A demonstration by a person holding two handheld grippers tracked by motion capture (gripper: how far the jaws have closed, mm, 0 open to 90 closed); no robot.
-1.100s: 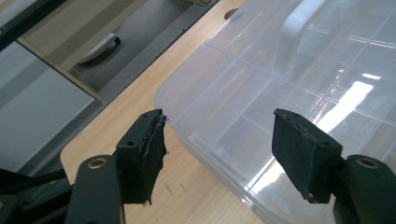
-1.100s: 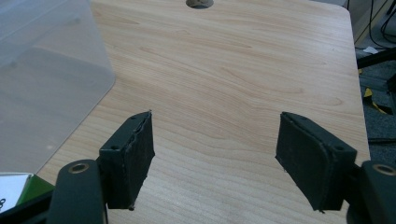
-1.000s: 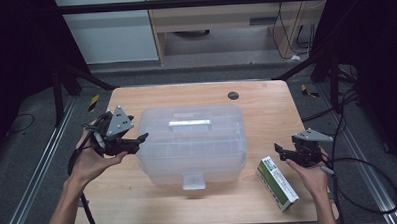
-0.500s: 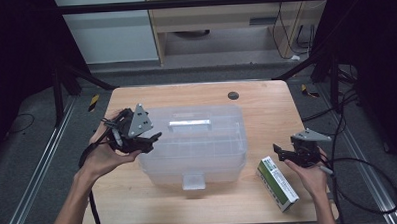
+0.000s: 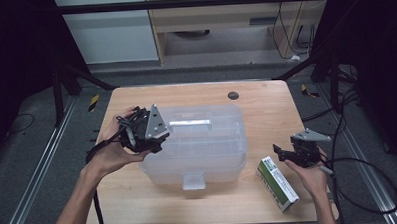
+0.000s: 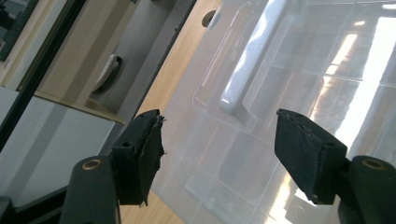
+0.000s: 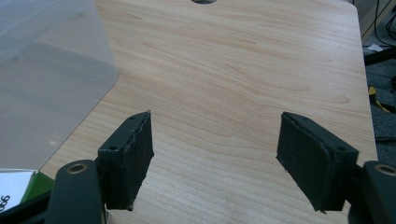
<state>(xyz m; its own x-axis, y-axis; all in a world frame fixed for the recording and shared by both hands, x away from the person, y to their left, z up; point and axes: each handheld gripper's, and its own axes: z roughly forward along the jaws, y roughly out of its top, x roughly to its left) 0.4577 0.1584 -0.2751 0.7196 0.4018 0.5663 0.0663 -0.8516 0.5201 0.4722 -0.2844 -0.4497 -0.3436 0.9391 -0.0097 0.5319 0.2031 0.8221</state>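
With its jaws wide apart and empty, I bring my left gripper over the clear storage box at the table's middle, aiming at its lid handle, which I judge I must straddle next; my right gripper waits, jaws apart and empty, near the right edge.

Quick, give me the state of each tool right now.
Left tool: open, holding nothing, jaws apart over the clear plastic lidded storage box.
Right tool: open, holding nothing, above the bare wooden table.
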